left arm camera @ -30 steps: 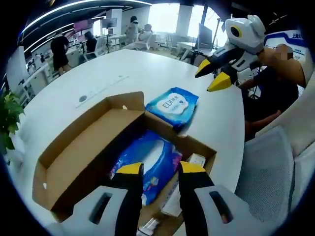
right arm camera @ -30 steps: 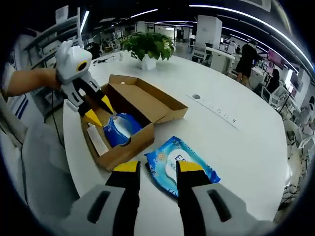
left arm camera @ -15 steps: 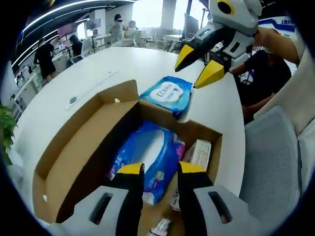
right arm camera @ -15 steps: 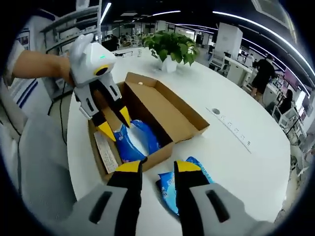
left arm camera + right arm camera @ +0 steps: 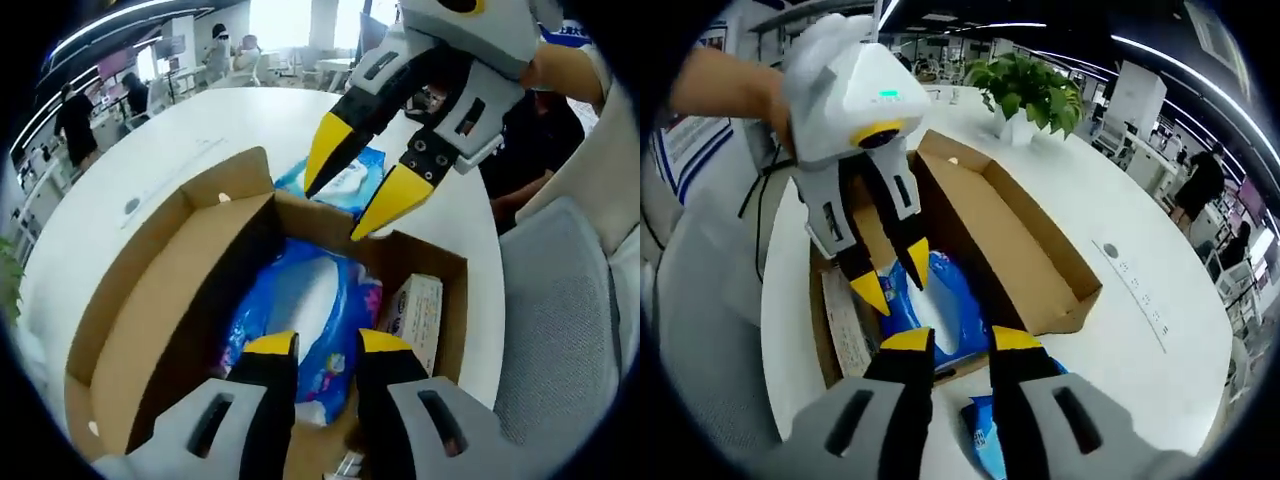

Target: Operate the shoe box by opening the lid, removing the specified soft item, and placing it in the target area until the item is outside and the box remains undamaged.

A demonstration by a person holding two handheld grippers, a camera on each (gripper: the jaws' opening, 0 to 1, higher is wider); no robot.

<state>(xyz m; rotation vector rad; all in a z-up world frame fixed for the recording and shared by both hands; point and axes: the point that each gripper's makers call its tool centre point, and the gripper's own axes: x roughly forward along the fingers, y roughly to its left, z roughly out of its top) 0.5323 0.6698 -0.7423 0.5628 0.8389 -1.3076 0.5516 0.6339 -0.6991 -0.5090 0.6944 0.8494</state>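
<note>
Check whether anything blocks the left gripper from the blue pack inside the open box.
Nothing visible does. The box has its lid folded back, and the blue pack lies uncovered just ahead of the left gripper. The right gripper hangs above the far wall, off that path.

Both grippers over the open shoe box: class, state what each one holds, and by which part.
Nothing is held. The left gripper and right gripper hover open above the blue soft pack in the shoe box.

1. A round white table (image 5: 1140,250) carries everything.
2. An open cardboard shoe box (image 5: 150,330) lies on it, lid folded out flat.
3. A blue wipes pack (image 5: 345,180) lies just beyond the box's far wall.
4. A potted plant (image 5: 1030,90) stands at the table's far side.
</note>
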